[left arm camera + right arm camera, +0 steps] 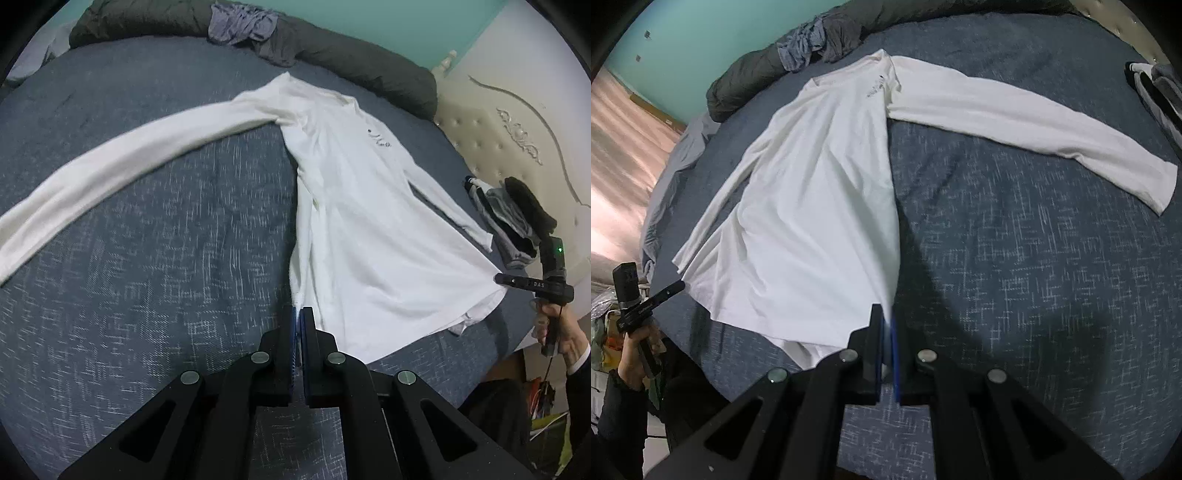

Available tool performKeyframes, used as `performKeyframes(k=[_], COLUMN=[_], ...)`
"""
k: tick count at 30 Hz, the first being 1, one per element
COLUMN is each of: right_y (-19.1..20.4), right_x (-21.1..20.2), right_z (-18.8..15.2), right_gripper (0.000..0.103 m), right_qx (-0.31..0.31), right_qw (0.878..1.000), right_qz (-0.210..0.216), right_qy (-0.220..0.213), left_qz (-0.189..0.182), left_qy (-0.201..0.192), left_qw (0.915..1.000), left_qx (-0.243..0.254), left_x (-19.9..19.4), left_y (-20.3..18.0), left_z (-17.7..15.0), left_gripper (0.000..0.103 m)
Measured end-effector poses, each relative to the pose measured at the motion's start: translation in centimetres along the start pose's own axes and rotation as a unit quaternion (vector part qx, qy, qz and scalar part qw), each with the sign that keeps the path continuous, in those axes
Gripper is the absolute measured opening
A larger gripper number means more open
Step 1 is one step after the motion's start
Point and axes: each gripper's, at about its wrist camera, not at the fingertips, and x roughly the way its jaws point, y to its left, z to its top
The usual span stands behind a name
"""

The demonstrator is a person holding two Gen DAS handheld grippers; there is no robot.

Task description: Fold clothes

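A white shirt (pixel 354 206) lies on the blue-grey bed (pixel 147 240) by a teal wall (pixel 388 26); the left gripper (pixel 298 314) and right gripper (pixel 886 317) each clamp its hem.

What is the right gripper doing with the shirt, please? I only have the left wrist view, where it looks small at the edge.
Observer: The right gripper is shut on the hem corner of the white shirt. White fabric is pinched between its blue pads.
Operator: Thank you. Is that corner off the bed?
Observer: Yes. The cloth rises from the blue bedspread up into the pads, and a dark shadow lies on the cover beside it.
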Motion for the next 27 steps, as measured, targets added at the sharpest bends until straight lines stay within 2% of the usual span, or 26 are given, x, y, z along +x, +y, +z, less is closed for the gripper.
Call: performKeyframes(k=[5,10,14,22,27], right_y=[-0.6,-0.7,-0.8,-0.5,-0.6], right_x=[0.9,1.2,1.4,1.7,1.7], right_z=[-0.4,-0.4,-0.4,-0.5,-0.6], right_gripper=[0.003,0.003,0.003,0.003,0.003], right_qx=[0.007,0.009,0.009,0.008,0.009], right_qw=[1.0,1.0,1.0,1.0,1.0], right_qz=[-0.001,0.001,0.003,0.007,0.008], right_qy=[0.006,0.008,0.009,0.014,0.015], left_qz=[0.022,0.041,0.038,0.005,-0.002], left_qy=[0.008,-0.004,0.012,0.062,0.079], left_qw=[0.9995,0.9989,0.9992,0.998,0.9969], left_qx=[-0.021,-0.022,-0.008,0.001,0.009], left_x=[0.6,-0.1,0.8,5.0,6.5], left_y=[0.7,0.9,0.4,-1.3,-2.3], left_z=[-0.1,0.2,0.1,-0.3,-0.7], left_gripper=[0.005,0.02,0.021,0.026,0.028])
